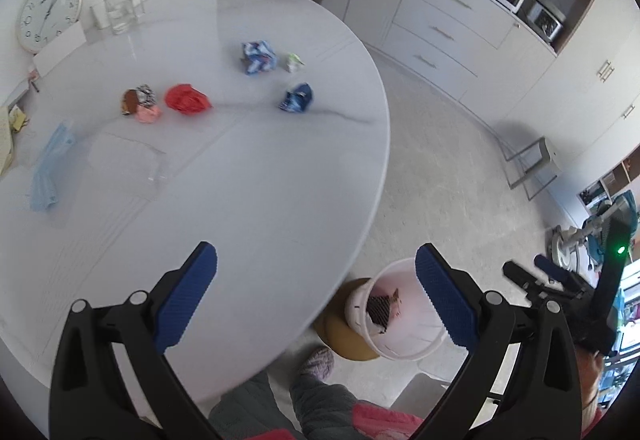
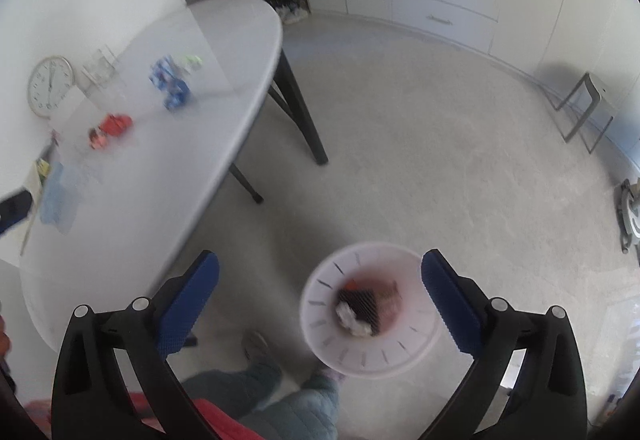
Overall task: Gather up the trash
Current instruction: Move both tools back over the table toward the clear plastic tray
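Crumpled trash lies on the white round table [image 1: 260,179]: a red wrapper [image 1: 187,99], a large blue-white wrapper [image 1: 258,57], a small blue wrapper [image 1: 297,97], a green-white scrap [image 1: 294,62] and a brown-and-pink clump [image 1: 140,104]. A white bin [image 1: 416,324] stands on the floor by the table's edge. In the right wrist view the bin [image 2: 320,304] holds a dark checked wrapper [image 2: 362,306] and a white wad [image 2: 352,320]. My left gripper [image 1: 316,260] hangs open and empty over the table's edge. Open and empty too, my right gripper [image 2: 320,260] is above the bin.
A blue face mask [image 1: 50,167] and a clear plastic sheet [image 1: 128,163] lie at the table's left. A clock [image 1: 48,13] and a glass holder [image 1: 122,9] stand at the back. Drawers [image 1: 440,31], a metal stool [image 1: 532,167], a person's slipper [image 1: 318,362] and table legs [image 2: 300,99] surround.
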The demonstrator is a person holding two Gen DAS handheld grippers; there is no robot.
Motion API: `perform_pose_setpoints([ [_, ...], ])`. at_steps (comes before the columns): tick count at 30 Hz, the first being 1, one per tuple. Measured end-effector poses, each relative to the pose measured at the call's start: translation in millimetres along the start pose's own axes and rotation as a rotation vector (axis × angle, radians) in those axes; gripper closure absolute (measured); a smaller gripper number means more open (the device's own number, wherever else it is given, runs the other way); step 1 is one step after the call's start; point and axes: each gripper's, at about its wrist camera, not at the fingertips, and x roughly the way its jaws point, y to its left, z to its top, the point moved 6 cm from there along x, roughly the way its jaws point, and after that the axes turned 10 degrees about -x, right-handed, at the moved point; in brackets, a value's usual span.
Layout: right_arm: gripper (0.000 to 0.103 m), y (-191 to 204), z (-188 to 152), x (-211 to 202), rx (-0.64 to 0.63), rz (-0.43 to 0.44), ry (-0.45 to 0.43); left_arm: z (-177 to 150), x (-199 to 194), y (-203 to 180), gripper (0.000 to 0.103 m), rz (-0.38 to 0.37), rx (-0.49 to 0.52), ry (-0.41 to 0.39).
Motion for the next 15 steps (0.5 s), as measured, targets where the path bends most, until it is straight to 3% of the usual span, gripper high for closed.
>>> perform_pose_setpoints([
  [7,0.002,88,59,-9,-0.078,0.051,-0.099,21,-27,67,0.008,0.062,-0.006,-0.083],
  [15,0.002,179,81,13,-0.156,0.101,-0.109,44,-34,138,0.008,0.093,-0.072,-0.097],
])
